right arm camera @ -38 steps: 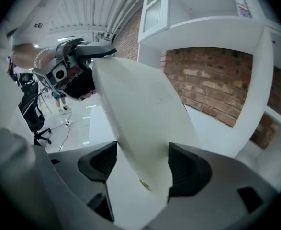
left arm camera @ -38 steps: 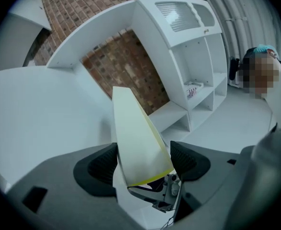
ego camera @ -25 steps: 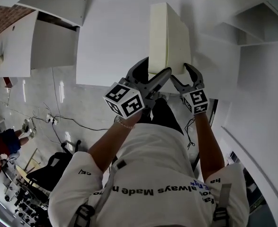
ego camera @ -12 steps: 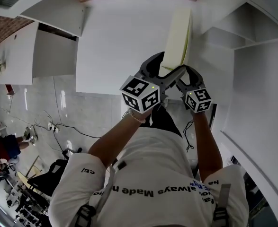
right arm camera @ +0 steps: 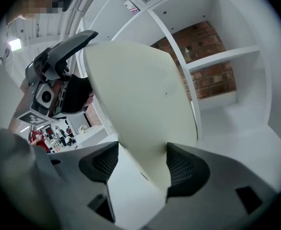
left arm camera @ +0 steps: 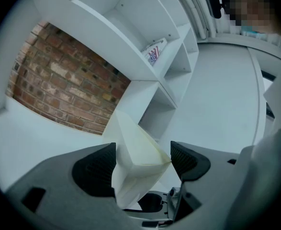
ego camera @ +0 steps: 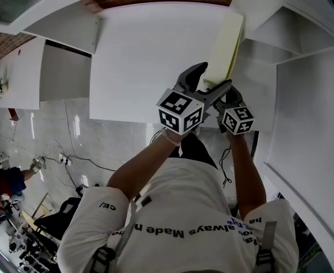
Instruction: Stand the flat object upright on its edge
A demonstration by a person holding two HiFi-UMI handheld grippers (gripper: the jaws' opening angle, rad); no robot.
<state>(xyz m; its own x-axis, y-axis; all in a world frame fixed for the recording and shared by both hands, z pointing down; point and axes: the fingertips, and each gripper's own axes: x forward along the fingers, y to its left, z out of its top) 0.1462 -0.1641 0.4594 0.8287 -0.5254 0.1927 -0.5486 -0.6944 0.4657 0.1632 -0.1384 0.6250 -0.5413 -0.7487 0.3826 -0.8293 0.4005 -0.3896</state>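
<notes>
The slab (ego camera: 222,44) is at the table's (ego camera: 144,56) right edge (shelves (ego camera: 295,33) beyond).

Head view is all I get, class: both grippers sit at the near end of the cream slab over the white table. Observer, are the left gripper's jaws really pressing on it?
Observer: Yes. In the left gripper view the left gripper has its jaws closed on the slab at its end, one pad flat on a face, the other against a corner edge.
Operator: And the right one?
Observer: The right gripper clamps the slab too, one pad on the cream broad face, the other on the opposite side.
Operator: Anything on the shelves ahead?
Observer: A small flag-printed item sits on one shelf of the white shelving.
</notes>
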